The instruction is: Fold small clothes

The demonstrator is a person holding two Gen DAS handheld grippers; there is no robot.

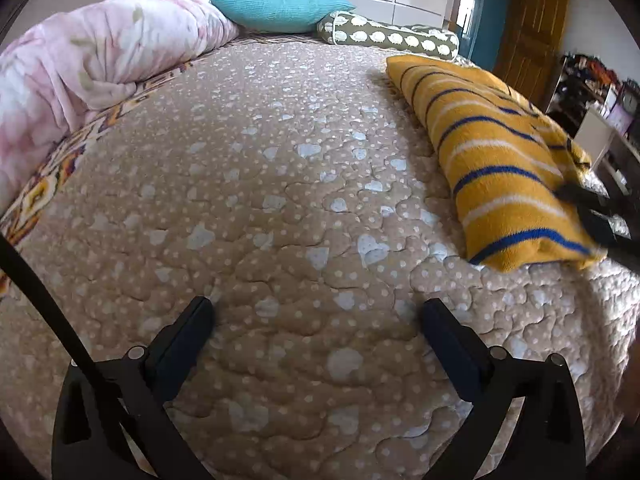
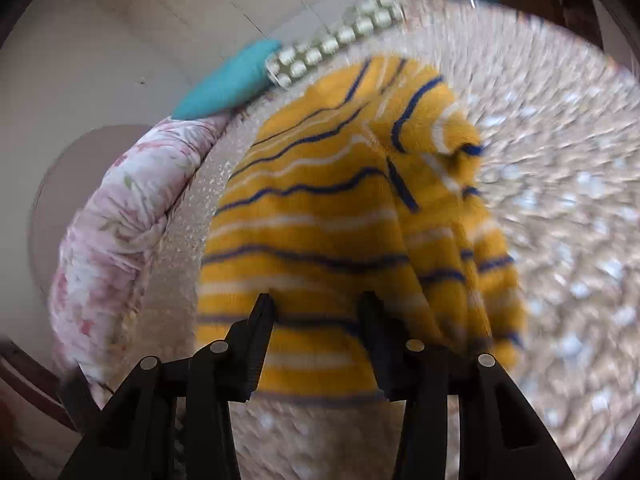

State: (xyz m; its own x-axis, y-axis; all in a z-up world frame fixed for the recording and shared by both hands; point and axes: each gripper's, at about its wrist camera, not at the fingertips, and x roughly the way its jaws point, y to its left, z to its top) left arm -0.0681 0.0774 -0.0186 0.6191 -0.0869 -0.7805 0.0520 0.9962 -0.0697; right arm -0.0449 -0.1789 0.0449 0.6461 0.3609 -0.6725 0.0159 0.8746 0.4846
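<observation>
A yellow fleece garment (image 1: 496, 160) with blue and white stripes lies folded on the beige quilted bed (image 1: 280, 200), at the right in the left wrist view. My left gripper (image 1: 318, 316) is open and empty, low over bare quilt, well left of the garment. My right gripper (image 2: 316, 312) is open over the garment's near edge (image 2: 312, 248); its dark fingers (image 1: 592, 216) show at the garment's right end in the left wrist view. The right wrist view is motion-blurred.
A pink floral duvet (image 1: 100, 72) is bunched along the bed's left side. A teal pillow (image 1: 276, 8) and a green sheep-print bolster (image 1: 392, 36) lie at the head. A wooden door (image 1: 528, 28) and cluttered shelves (image 1: 592, 92) stand beyond the right edge.
</observation>
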